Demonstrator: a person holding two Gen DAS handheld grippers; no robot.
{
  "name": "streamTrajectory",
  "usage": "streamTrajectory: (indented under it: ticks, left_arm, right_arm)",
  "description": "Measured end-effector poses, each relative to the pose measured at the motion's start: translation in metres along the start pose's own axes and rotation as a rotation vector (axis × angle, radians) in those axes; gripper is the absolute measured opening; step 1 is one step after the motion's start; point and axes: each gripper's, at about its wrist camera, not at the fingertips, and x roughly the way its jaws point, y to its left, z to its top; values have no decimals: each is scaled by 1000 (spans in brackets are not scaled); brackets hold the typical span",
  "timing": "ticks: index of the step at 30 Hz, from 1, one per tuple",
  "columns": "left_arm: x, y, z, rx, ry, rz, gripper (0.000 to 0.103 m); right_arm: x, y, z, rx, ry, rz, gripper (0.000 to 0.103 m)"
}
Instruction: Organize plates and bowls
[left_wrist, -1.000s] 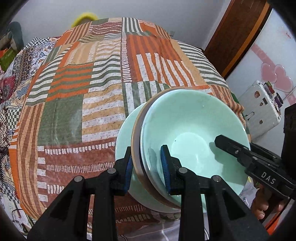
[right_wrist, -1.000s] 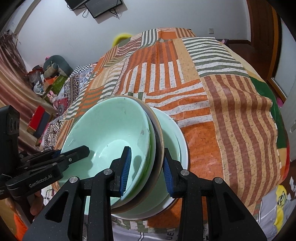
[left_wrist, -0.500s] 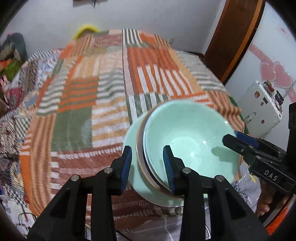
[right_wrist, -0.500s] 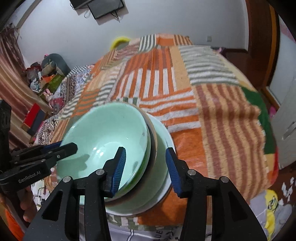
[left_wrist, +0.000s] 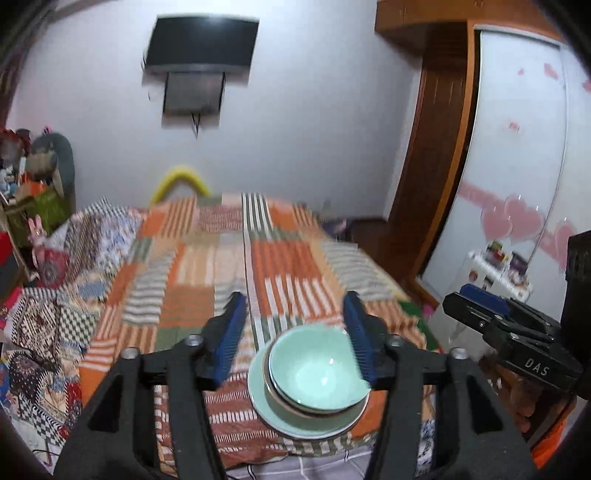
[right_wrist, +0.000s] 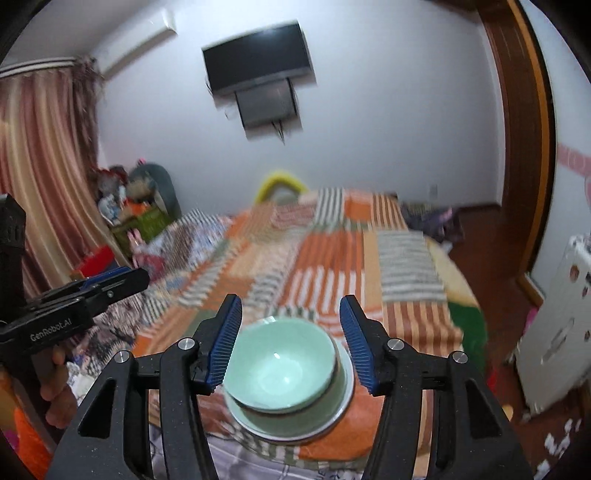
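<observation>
Both my claws hang spread above the stacked dishes on the bed

My left claw (left_wrist: 293, 338) is spread wide, gripping nothing, its blue pads (left_wrist: 231, 338) apart on either side of the stack below; my right claw (right_wrist: 291, 341) is just as wide and just as bare. The green bowl (left_wrist: 317, 369) sits nested in a second, brown-rimmed bowl (left_wrist: 275, 393), and both rest on a pale green plate (left_wrist: 295, 422) near the foot edge of the bed (left_wrist: 184, 280), on its orange striped patchwork cover. Neither claw touches the stack. In the right view the same bowl (right_wrist: 279, 365) sits on the plate (right_wrist: 295, 424), with my left claw (right_wrist: 122, 280) off to the side. A dark TV (left_wrist: 201, 46) hangs on the far wall
</observation>
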Motion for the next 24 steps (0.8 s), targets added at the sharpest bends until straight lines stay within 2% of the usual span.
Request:
streamTrajectory:
  ticks: [3,4,6,7,10,13,18,24]
  left_arm:
    - [-23,-1,5,5,-67,-4,62]
    - [-30,-2,6,8,-86,-2,68]
    - [-40,0,8,0,-121,4,79]
    - [-44,0,7,-1,-133,7,84]
    - [-55,-1,5,8,-177,33,91]
    - [-61,-1,4,14,-207,55,101]
    - [-62,-2,2,37,-226,75,102]
    - [-58,-3,-3,46,-218,79,102]
  right_arm:
    - [-17,9,7,-19,-59,14,53]
    - [-20,11,8,-22,-71,21,54]
    - [-27,13,11,-16,-101,43,68]
    - [-30,13,12,-12,-119,50,71]
    - [-36,16,13,-19,-155,47,74]
    - [-38,17,14,-24,-173,44,82]
    - [-36,17,12,-26,-185,35,93]
    - [-39,21,10,-40,-199,21,99]
